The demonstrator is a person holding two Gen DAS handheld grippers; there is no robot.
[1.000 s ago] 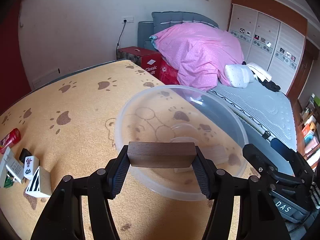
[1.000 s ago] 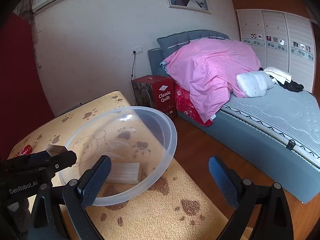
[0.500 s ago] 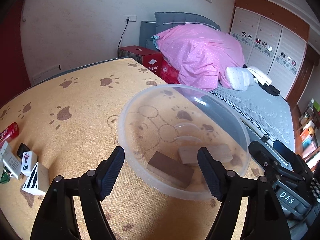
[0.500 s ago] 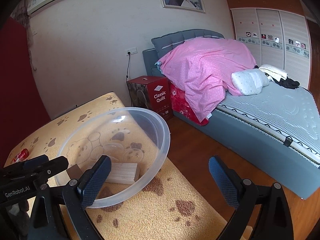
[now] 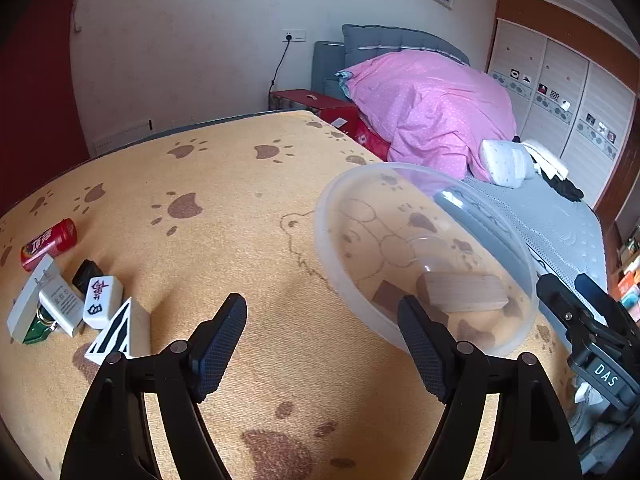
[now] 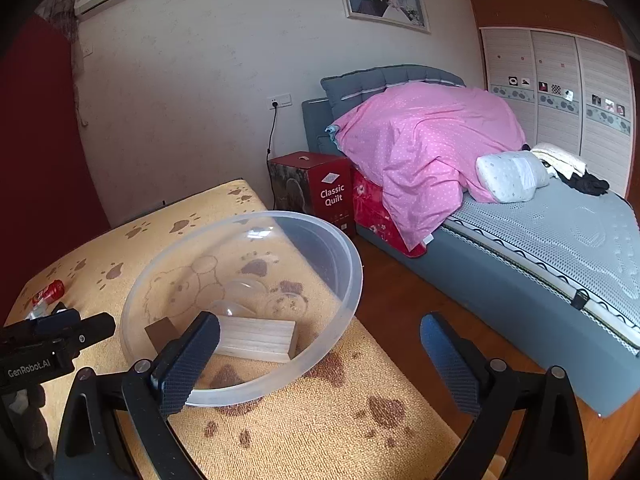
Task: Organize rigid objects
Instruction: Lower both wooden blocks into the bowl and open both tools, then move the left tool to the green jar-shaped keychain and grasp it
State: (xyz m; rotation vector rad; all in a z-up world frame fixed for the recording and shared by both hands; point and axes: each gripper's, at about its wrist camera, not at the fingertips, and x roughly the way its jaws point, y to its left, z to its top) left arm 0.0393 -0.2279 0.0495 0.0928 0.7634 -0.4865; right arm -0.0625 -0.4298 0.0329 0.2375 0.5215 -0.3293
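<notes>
Now both the left gripper (image 5: 322, 336) and right gripper (image 6: 320, 360) gape empty (fingers wide), two wooden blocks (image 5: 460, 292) lying inside the clear bowl (image 5: 332, 256).

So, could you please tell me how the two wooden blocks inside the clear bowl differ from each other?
The dark brown block is much darker than the pale wooden block. The left gripper's finger hides part of the dark brown block in the left wrist view, while the pale wooden block shows almost whole. The dark one lies nearer the bowl's left wall. Both are rectangular and rest inside the bowl.
</notes>
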